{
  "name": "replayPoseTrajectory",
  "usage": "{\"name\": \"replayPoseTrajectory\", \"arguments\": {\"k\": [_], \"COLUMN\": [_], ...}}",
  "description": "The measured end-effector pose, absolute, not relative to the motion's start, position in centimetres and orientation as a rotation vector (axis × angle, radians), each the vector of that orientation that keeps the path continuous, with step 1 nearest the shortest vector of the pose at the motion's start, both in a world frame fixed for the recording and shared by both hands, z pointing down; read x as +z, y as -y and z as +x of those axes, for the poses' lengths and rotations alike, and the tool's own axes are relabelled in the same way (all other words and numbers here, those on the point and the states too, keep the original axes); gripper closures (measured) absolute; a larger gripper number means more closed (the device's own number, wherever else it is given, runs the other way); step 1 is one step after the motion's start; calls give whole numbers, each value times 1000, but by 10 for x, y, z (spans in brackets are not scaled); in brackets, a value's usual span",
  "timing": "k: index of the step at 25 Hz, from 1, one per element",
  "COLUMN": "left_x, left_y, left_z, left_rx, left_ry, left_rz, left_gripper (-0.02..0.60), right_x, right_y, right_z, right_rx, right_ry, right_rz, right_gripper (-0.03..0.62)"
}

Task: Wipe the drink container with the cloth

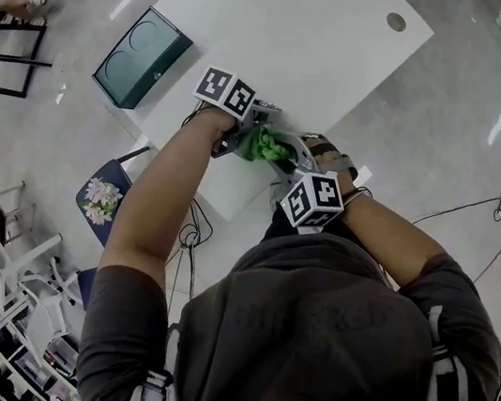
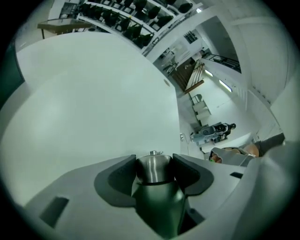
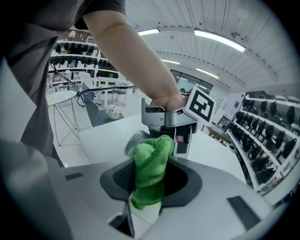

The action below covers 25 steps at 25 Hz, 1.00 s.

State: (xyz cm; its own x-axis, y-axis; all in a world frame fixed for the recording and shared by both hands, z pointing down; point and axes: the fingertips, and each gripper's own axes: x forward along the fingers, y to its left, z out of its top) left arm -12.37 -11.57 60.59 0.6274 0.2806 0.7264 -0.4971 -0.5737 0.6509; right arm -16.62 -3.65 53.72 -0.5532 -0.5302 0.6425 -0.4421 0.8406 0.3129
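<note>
- Reaching down, straddling the cap of the drink container (image 2: 154, 174) with the parted jaws of the left gripper (image 2: 153, 157).
- Clamping the green cloth (image 3: 150, 176) in the right gripper (image 3: 152, 161), tilted down alongside.

The person wears a dark grey short-sleeved T-shirt (image 1: 325, 322) and dark shoulder straps (image 1: 438, 379) with light stripes. The left gripper (image 2: 154, 164) and right gripper (image 3: 151, 176) have light grey moulded jaws, each lined with a dark grey pad (image 2: 115, 180). Behind each gripper is a white cube (image 1: 314, 201) with black square markers.
</note>
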Motion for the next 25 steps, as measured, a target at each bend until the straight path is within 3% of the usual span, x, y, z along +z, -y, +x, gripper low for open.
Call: {"name": "replayPoseTrajectory", "arguments": {"k": [9,16,25], "left_x": [536,524,517], "left_y": [167,174,177], "left_z": [-128,-129,-135], "left_rx": [380,395,360], "left_ry": [484,520,568], "left_rz": [2017,2140,2194], "left_gripper": [345,348,349], "right_x": [492,519,595], "right_y": [80,86,44], "right_z": [-137,-141,-125], "right_rx": [-110,-195,-32], "right_ry": [2242,2090,2011], "right_rz": [859,779,617], "right_gripper": [480,484,483]}}
